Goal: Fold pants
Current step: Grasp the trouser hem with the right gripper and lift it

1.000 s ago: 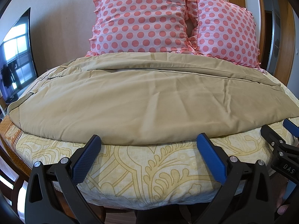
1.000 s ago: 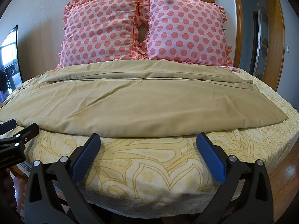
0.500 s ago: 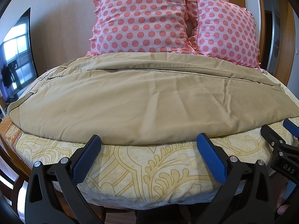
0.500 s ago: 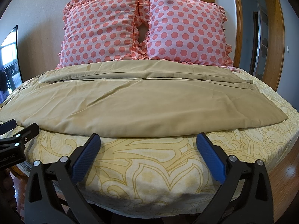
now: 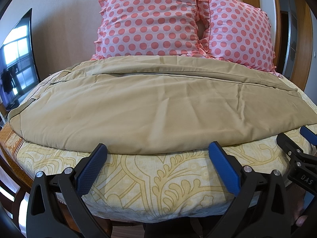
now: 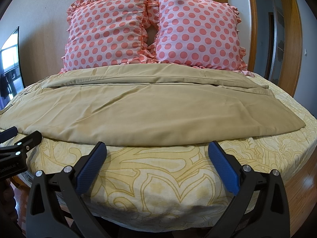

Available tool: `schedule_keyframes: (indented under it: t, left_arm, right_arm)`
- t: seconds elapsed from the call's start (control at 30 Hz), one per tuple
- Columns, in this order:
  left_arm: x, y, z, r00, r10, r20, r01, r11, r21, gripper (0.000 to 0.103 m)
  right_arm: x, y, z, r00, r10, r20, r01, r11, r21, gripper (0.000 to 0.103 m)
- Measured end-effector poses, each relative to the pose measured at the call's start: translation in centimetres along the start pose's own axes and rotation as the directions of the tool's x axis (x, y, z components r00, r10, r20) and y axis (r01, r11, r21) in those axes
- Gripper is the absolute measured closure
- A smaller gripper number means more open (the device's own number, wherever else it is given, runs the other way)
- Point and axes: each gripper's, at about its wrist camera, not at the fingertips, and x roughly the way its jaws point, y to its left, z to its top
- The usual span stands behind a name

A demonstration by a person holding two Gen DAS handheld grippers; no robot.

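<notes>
We see the tan pants [image 6: 126, 111] spread flat across the bed [image 6: 158, 178], their near edge just beyond our right gripper [image 6: 157, 152], whose blue-padded fingers [image 6: 92, 166] stand wide apart, holding nothing. Behind the pants lean two pink polka-dot pillows [image 6: 154, 33]. The left gripper [image 6: 18, 140] hovers at the pants' left end.

Tan pants [image 5: 158, 107]; 2 pink pillows [image 6: 150, 31], coral dots; cream bedsheet [image 6: 158, 178], yellow floral lines.
</notes>
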Motion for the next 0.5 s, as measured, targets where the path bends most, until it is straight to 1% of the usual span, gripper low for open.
schedule_keyframes:
  t: [0.03, 0.07, 0.1, 0.13, 0.17, 0.2, 0.23, 0.27, 0.3, 0.37, 0.4, 0.43, 0.47, 0.5]
  left_arm:
    - [0.0, 0.1, 0.2, 1.0, -0.011, -0.011, 0.011, 1.0, 0.001, 0.001]
    - [-0.1, 0.4, 0.4, 0.999, -0.03, -0.019, 0.03, 1.0, -0.004, 0.001]
    - [-0.2, 0.7, 0.6, 0.999, -0.048, -0.017, 0.048, 0.999, -0.014, 0.001]
    - [-0.8, 1.1, 1.3, 0.998, -0.064, -0.009, 0.064, 0.998, -0.027, 0.001]
    - [-1.4, 1.8, 2.2, 0.997, -0.08, 0.02, 0.08, 0.996, -0.044, 0.001]
    - [-1.2, 1.9, 2.3, 0.997, -0.074, 0.036, 0.075, 0.996, -0.044, 0.001]
    - [-1.3, 2.1, 3.0, 0.996, -0.071, 0.058, 0.073, 0.996, -0.048, 0.001]
    - [-1.4, 2.4, 3.6, 0.995, -0.065, 0.073, 0.068, 0.996, -0.05, 0.001]
    - [-1.2, 2.4, 4.2, 0.995, -0.054, 0.089, 0.059, 0.997, -0.051, 0.001]
    - [-0.9, 2.5, 5.4, 0.993, -0.041, 0.115, 0.048, 0.997, -0.054, 0.001]
    - [-0.7, 2.4, 5.8, 0.992, -0.041, 0.117, 0.048, 0.997, -0.055, 0.001]
    - [-0.3, 2.4, 6.1, 0.992, -0.041, 0.116, 0.048, 0.997, -0.056, 0.001]
    - [0.2, 2.3, 6.5, 0.993, -0.043, 0.114, 0.05, 0.997, -0.056, 0.001]
    - [0.5, 2.3, 6.6, 0.993, -0.045, 0.111, 0.051, 0.997, -0.055, 0.001]
  right_arm:
    - [-0.2, -0.5, 0.5, 1.0, 0.022, -0.003, -0.022, 1.0, 0.008, 0.002]
    - [-1.3, -1.5, 1.6, 0.999, 0.04, 0.019, -0.04, 0.999, 0.025, 0.002]
    - [-1.8, -2.1, 2.3, 0.998, 0.034, 0.048, -0.036, 0.999, 0.041, 0.002]
    - [-2.6, -3.3, 3.5, 0.996, 0.023, 0.089, -0.029, 0.997, 0.066, 0.002]
    - [-3.1, -4.5, 4.9, 0.993, 0.007, 0.114, -0.016, 0.996, 0.083, 0.002]
    - [-3.3, -5.8, 6.3, 0.992, -0.014, 0.125, 0.002, 0.995, 0.097, 0.002]
    - [-3.0, -7.6, 8.3, 0.991, -0.051, 0.121, 0.037, 0.993, 0.116, 0.002]
    - [-2.1, -9.5, 10.4, 0.991, -0.094, 0.097, 0.08, 0.987, 0.137, 0.002]
    - [-1.2, -10.6, 11.5, 0.99, -0.114, 0.078, 0.101, 0.983, 0.152, 0.002]
    - [2.6, -15.1, 15.6, 0.985, -0.171, 0.004, 0.166, 0.959, 0.229, 0.002]
    - [3.9, -16.6, 16.5, 0.983, -0.184, -0.023, 0.184, 0.95, 0.252, 0.003]
    - [6.5, -19.0, 17.8, 0.976, -0.204, -0.073, 0.217, 0.93, 0.297, 0.01]
    - [9.0, -21.1, 19.0, 0.97, -0.204, -0.129, 0.236, 0.91, 0.34, 0.02]
    - [10.9, -22.5, 19.6, 0.964, -0.204, -0.17, 0.254, 0.894, 0.368, 0.027]
